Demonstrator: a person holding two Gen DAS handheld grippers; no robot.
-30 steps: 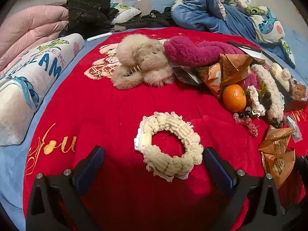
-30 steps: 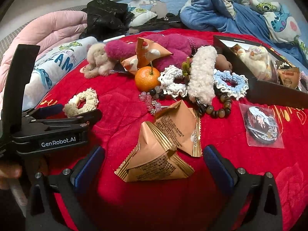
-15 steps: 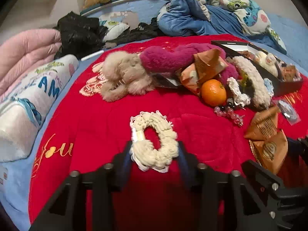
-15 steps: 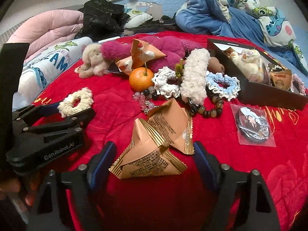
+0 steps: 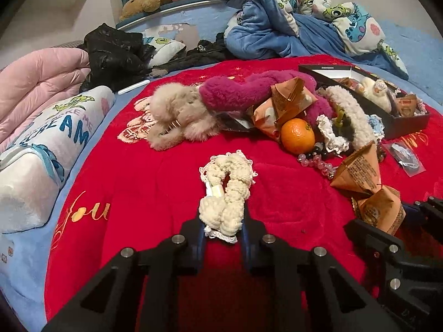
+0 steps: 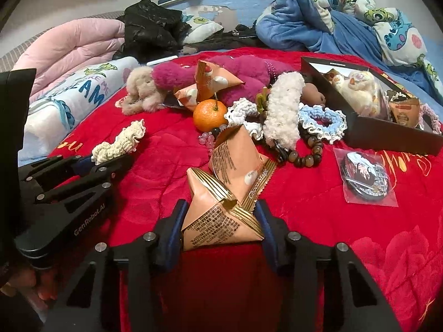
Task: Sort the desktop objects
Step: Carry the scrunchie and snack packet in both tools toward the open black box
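Note:
A cream knitted scrunchie [image 5: 225,193] lies on the red blanket [image 5: 144,182], squeezed into a long narrow shape between the pads of my left gripper [image 5: 223,229], whose jaws are closing on it. In the right wrist view the same scrunchie [image 6: 119,144] sticks out of the left gripper [image 6: 91,163]. Two brown triangular snack packets [image 6: 221,193] stand crumpled upward between the blue pads of my right gripper [image 6: 221,221]. Its jaws are closing and both pads touch the lower packet. A black box [image 6: 387,132] at the right holds a plush toy and a packet.
Behind the packets lies a heap: an orange [image 6: 209,114], a magenta plush [image 6: 193,74], a beige plush [image 6: 144,91], a white fluffy band [image 6: 282,110], a blue scrunchie [image 6: 324,119], a bead bracelet [image 6: 307,155]. A bagged badge [image 6: 365,175] lies to the right. Pillows and blankets ring the red blanket.
Both grippers went from wide open to closed in. The left squeezed the round scrunchie narrow and shifted; the right pushed the flat packets upright between its pads.

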